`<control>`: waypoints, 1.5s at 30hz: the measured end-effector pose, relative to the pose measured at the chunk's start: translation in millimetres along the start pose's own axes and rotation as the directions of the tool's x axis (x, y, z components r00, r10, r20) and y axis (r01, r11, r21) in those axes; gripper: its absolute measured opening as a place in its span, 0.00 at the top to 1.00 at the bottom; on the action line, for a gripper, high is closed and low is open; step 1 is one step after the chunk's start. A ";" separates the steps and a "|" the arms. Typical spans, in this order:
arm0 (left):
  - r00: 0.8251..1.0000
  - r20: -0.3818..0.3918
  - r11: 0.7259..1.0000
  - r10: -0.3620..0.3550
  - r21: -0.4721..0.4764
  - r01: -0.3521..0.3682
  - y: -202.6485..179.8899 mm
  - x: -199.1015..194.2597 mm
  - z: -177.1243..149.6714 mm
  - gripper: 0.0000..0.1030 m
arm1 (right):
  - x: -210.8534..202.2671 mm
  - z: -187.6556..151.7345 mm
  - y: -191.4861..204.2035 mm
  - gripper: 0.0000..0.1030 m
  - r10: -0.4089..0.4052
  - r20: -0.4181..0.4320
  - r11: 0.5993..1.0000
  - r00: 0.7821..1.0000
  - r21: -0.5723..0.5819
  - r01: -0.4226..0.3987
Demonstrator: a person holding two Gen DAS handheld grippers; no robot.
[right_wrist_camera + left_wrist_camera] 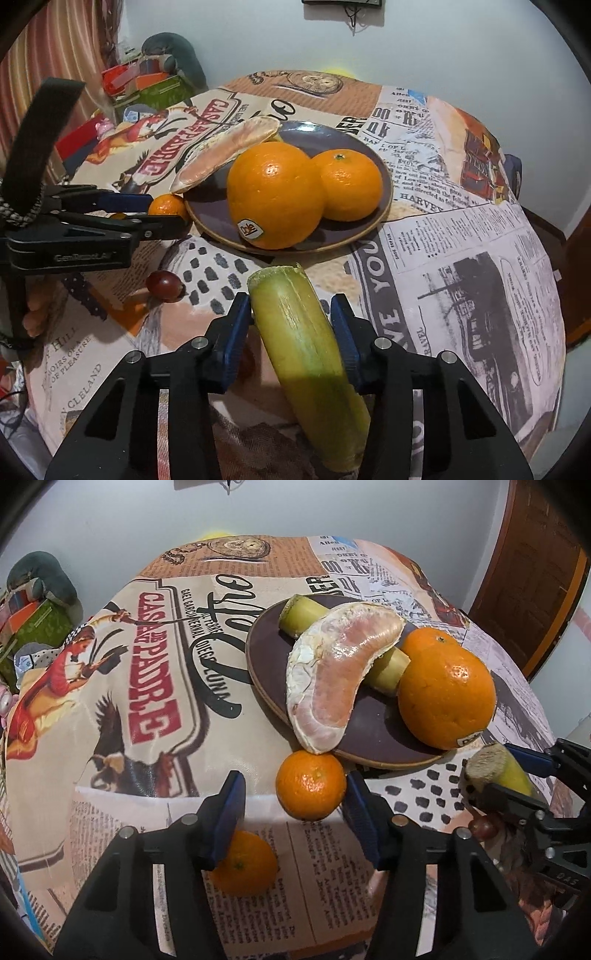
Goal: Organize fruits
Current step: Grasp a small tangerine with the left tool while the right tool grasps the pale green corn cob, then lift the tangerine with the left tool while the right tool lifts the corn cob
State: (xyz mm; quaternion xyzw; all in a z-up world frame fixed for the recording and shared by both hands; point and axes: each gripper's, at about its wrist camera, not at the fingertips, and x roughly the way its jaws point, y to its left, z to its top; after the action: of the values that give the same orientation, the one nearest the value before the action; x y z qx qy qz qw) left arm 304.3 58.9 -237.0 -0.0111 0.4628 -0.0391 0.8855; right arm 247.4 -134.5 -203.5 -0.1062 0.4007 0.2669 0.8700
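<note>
The dark purple plate [373, 162] sits mid-table on the newspaper-print cloth [461, 229]. On the plate lie a big stickered orange [275, 194], a smaller orange [351, 184] touching it on the far side, a peeled citrus segment [332, 679] overhanging the rim, and a short greenish stalk piece [303, 613] beneath that segment.

The left gripper [293, 790] hangs just off the plate's near rim with a small mandarin [311, 784] between its jaws; the right pad [356, 797] touches the fruit, the left pad stands clear, so it is not clamped. A 2nd mandarin [245, 864] lies on the cloth nearer the camera, half hidden behind the left finger.

The right gripper [291, 325] straddles a long green stalk piece [299, 343] just short of the plate; whether its pads press it I cannot tell. A dark grape [164, 284] lies on the cloth left of that stalk
</note>
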 end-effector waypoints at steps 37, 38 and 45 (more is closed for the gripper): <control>0.980 0.199 1.000 0.023 0.011 -0.026 -10.2 -100.7 19.8 0.64 | -95.7 48.3 -3.6 0.68 -0.060 0.257 0.998 0.965 0.018 0.057; 0.979 0.202 1.000 0.024 0.011 -0.027 -9.8 -99.8 22.1 0.64 | -95.2 51.2 -3.2 0.68 -0.060 0.263 0.998 0.963 0.017 0.057; 0.976 0.215 1.000 0.024 0.006 -0.026 -6.1 -91.0 37.8 0.64 | -86.6 70.8 -5.6 0.68 -0.056 0.289 0.998 0.956 0.019 0.053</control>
State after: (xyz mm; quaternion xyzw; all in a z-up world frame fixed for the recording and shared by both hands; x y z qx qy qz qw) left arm 283.2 59.4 -140.6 -0.0054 0.3643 -0.0284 0.9308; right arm 249.3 -143.8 -91.9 -0.0722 0.2676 0.2531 0.9269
